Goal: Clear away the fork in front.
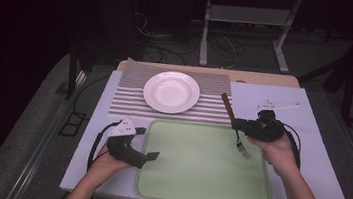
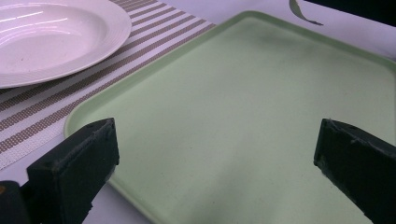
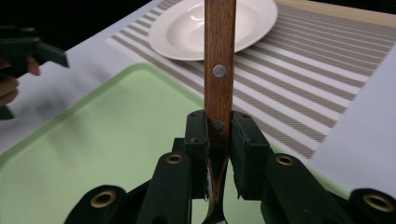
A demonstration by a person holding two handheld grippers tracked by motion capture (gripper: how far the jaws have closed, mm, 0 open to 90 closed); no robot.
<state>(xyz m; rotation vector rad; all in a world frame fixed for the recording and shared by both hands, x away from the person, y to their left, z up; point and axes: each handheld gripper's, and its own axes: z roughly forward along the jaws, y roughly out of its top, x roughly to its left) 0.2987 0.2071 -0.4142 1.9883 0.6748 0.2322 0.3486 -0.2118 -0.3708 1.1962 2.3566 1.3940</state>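
A fork point(image 1: 241, 140) with a brown wooden handle point(image 3: 219, 60) is clamped in my right gripper point(image 1: 238, 125), which is shut on it above the right edge of the green tray point(image 1: 170, 179). Its tines hang down toward the tray and its handle points up toward the plate. In the right gripper view the jaws of that gripper point(image 3: 218, 135) squeeze the handle near its lower rivet. My left gripper point(image 1: 147, 144) rests at the tray's left edge. In its own view the left gripper point(image 2: 217, 149) stands open, with nothing between the jaws but bare tray point(image 2: 243, 93).
A white plate point(image 1: 171, 92) sits on a striped placemat point(image 1: 129, 99) just behind the tray. Both lie on a white table point(image 1: 318, 161). Beyond the table's far edge are cables and a metal frame point(image 1: 244, 16) on the floor.
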